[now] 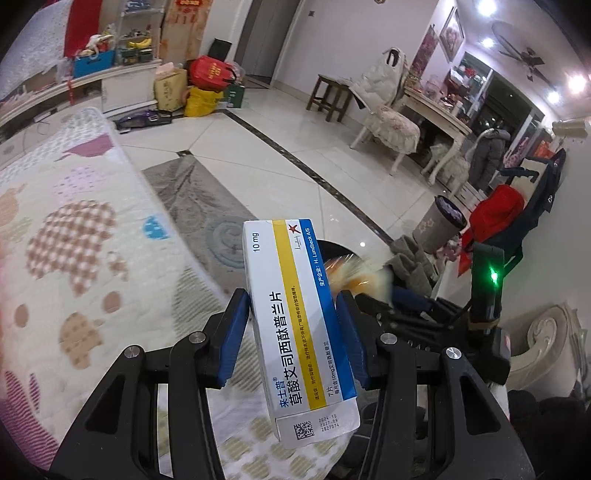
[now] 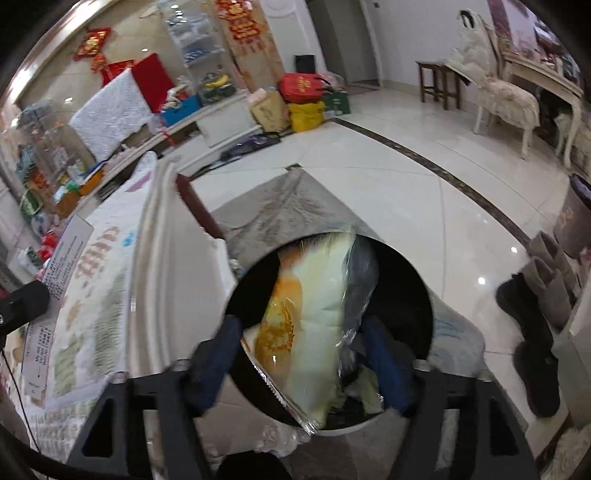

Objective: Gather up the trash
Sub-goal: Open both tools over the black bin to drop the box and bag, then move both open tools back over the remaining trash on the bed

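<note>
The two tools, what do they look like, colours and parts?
Both are alike. The left tool has a black frame of angular, cut-out links with silver bolt heads and two blue pads. The right tool shows the same black links, silver bolts and blue pads, blurred. Seen from the left, it carries a green light and a black cable.

Glossy white tile floor (image 1: pixel 280 122) with a dark inlaid border strip (image 1: pixel 295 170). Grey rug (image 1: pixel 207 199) on the floor beside a patterned quilt (image 1: pixel 66 229). Far wall: white low cabinet (image 1: pixel 122 85), clear shelf unit (image 1: pixel 138 33), red hanging ornaments (image 2: pixel 92 48), bags (image 1: pixel 207 85) piled on the floor beside a grey door (image 1: pixel 266 33). Wooden stool (image 1: pixel 328 96) near a white floral chair (image 1: pixel 388 125) with a jacket draped over it, next to a cream table (image 1: pixel 436 110). Framed pictures (image 1: pixel 450 33) on the right wall. Ceiling fan (image 1: pixel 524 55) and bright spotlights (image 1: pixel 487 7) overhead. Boots (image 2: pixel 539 332) standing on the tile at right.
</note>
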Motion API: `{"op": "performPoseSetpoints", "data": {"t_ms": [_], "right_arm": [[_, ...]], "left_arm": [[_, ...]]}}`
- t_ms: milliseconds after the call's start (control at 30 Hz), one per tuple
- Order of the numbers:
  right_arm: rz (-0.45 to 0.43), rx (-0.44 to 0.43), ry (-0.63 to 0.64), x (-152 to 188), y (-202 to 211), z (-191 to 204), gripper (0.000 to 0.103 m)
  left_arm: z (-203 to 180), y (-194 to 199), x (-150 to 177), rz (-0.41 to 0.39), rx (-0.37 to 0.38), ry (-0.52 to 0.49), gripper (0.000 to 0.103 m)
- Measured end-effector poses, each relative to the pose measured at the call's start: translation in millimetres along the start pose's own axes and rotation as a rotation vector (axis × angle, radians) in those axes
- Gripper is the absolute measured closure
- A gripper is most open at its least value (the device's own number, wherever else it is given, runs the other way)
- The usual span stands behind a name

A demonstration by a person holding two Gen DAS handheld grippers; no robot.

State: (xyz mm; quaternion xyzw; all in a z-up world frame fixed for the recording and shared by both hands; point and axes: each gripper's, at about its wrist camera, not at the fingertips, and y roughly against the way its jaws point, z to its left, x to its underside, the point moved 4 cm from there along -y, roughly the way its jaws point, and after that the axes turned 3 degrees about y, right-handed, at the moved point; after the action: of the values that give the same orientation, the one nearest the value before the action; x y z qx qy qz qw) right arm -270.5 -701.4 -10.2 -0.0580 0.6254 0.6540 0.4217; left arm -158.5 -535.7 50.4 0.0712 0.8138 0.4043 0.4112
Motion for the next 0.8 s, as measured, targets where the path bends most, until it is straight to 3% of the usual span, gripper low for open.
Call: {"op": "performPoseSetpoints", "data": {"t_ms": [300,400,467,800], "right_arm": [[-0.021,-0.01,-0.046,6,25,-17,0.029],[-0.024,-0.005,-0.064,8,35,-23,0.029],[-0.028,-0.003,-0.069,9,39,-23,0.029],[-0.038,-0.036,-0.065,11,41,-12,0.029]], "left_arm": [[-29,-32,-13,-0.021,0.111,0.016,0.052],[-36,-45,-14,-0.008,0.125,0.008,0.032],[-36,-48,-13,-0.009,0.135,0.007,0.031],[-19,-32,-5,-0.026,0.05,-0.014,0.031]]}}
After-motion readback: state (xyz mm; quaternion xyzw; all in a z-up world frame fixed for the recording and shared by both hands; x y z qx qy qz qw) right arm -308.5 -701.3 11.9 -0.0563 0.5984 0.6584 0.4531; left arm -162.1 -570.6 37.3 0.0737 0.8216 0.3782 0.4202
